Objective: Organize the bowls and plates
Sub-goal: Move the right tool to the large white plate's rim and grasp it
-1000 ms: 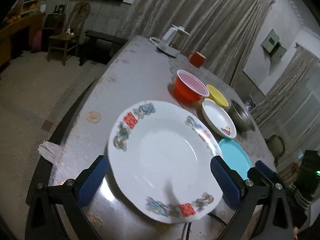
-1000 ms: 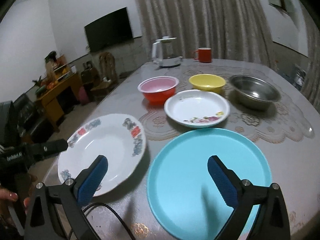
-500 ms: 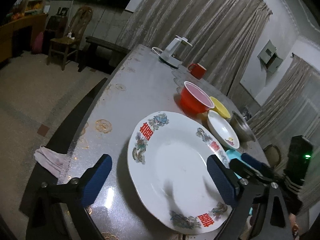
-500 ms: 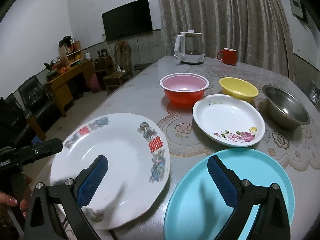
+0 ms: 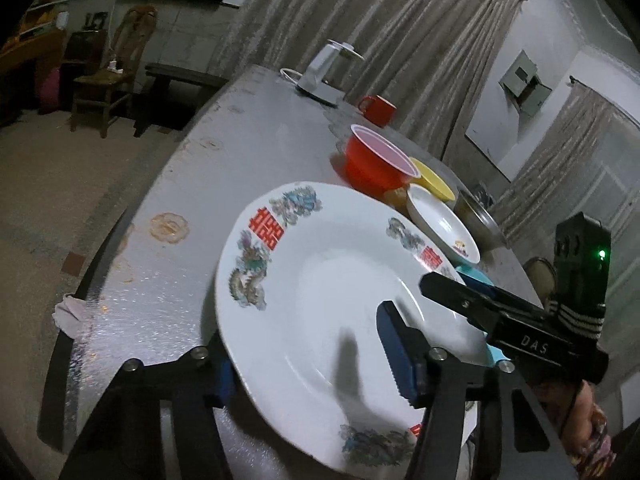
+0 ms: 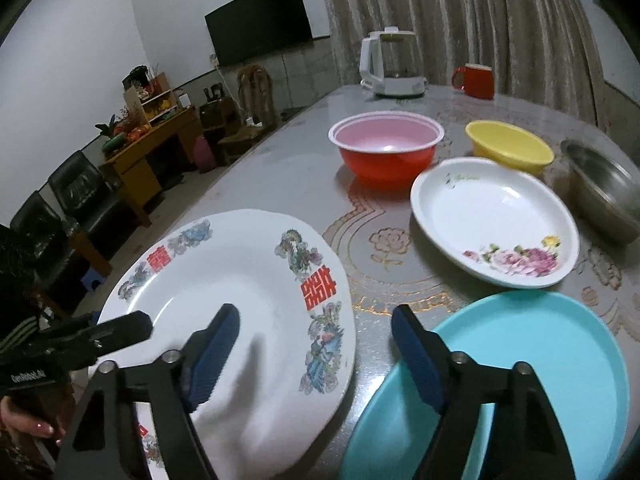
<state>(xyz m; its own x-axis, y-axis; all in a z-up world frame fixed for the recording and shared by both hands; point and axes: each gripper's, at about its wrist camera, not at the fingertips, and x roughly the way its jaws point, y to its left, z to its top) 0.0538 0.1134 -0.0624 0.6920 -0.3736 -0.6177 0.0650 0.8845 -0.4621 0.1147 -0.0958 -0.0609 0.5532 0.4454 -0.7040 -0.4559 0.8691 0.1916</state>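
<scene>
right gripper (image 6: pixel 316 344) with jaws half closed after just narrowing, one blue pad over the dragon-patterned plate (image 6: pixel 240 312), the other beside the turquoise plate (image 6: pixel 560 360), neither pressed, left gripper (image 6: pixel 120 330) seen at the patterned plate's near-left rim, flowered plate (image 6: pixel 492 216) beyond on the surface (image 6: pixel 280 168)

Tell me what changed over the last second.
Both grippers closed in on the dragon-patterned plate. The left gripper and right gripper have just been closing their jaws, each straddling the plate's rim on opposite sides; neither visibly pinches it yet. The plate, turquoise plate and bowls sit as before.
</scene>
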